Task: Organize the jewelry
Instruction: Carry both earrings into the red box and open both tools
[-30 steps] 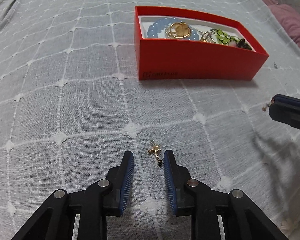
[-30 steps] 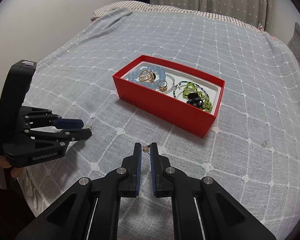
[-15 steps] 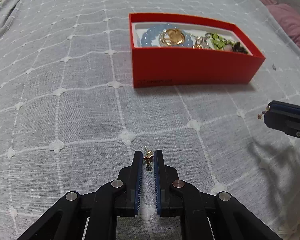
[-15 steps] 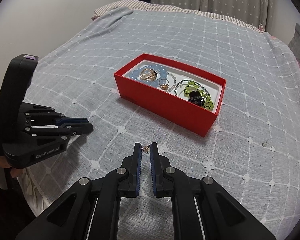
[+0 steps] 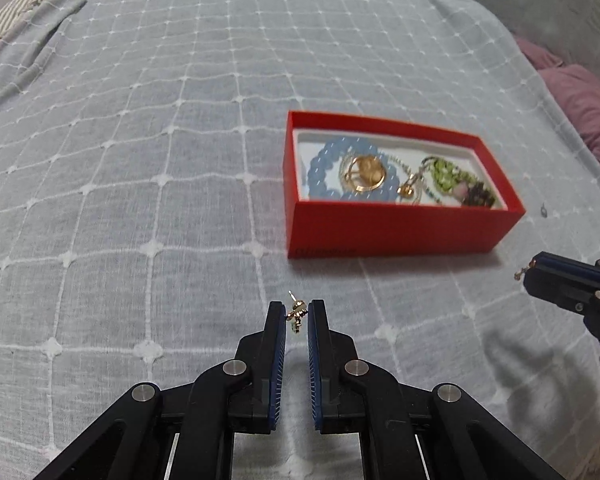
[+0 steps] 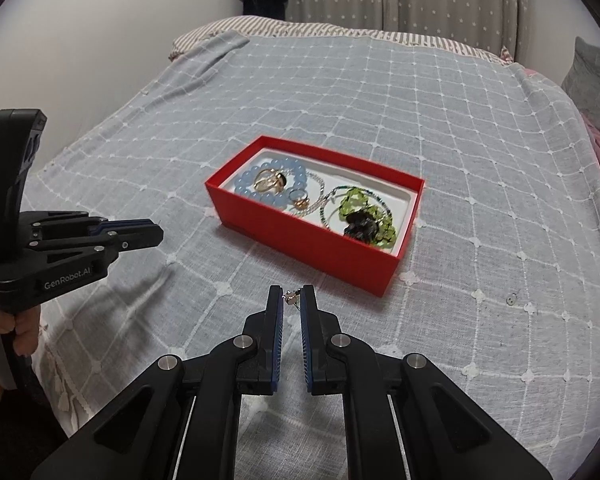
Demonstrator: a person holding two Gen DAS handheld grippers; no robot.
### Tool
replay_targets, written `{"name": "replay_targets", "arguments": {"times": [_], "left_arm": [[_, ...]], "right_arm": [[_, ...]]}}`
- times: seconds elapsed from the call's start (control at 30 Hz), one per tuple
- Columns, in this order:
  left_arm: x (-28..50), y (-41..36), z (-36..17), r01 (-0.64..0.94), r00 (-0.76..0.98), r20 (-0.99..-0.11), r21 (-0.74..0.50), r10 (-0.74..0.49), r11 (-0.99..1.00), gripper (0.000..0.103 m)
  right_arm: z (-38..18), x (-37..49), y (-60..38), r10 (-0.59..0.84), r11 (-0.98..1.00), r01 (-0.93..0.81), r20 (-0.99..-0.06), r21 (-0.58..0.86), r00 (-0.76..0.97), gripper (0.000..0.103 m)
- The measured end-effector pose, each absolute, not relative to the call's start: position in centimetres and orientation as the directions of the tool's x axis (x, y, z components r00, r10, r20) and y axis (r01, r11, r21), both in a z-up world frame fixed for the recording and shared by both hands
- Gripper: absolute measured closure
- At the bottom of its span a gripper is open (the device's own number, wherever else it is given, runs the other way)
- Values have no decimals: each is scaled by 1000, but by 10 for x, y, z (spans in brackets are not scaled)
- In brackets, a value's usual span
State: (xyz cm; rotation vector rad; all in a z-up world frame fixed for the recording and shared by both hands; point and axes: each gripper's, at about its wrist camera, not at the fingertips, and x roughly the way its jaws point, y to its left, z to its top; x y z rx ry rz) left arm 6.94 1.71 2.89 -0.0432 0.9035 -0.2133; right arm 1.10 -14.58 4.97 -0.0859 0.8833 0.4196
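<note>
1. Left wrist view: since the earlier frame the left claw [image 5: 297, 314] has clamped on a gold earring [image 5: 296, 313] and lifted it off the bed [image 5: 140, 140]; the red box [image 5: 400, 232] lies far right.
2. Right wrist view: the right claw [image 6: 291, 299] pinches a second earring [image 6: 291, 298]. Bracelets already fill the box; both earrings remain undelivered.

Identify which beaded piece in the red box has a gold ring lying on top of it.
The pale blue bead bracelet, at the left end of the red box: a gold ring rests on it. The green beaded piece carries a dark cluster instead.
</note>
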Motion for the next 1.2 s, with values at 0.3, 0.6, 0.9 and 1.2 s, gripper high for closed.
{"name": "replay_targets", "arguments": {"times": [0.3, 0.6, 0.9, 1.2], "left_arm": [[90, -1, 43, 178, 653, -722, -145, -227, 973, 97], [117, -14, 45, 152, 695, -687, -146, -211, 978, 97], [141, -22, 40, 122, 716, -669, -160, -198, 980, 97], [153, -17, 26, 79, 705, -690, -153, -164, 985, 96]], "right_arm": [[55, 34, -155, 304, 934, -341, -745, 109, 594, 94], [56, 65, -169, 272, 954, -276, -724, 117, 634, 94], [45, 89, -171, 235, 965, -242, -721, 96, 652, 94], [33, 99, -169, 215, 968, -240, -736, 74, 642, 94]]}}
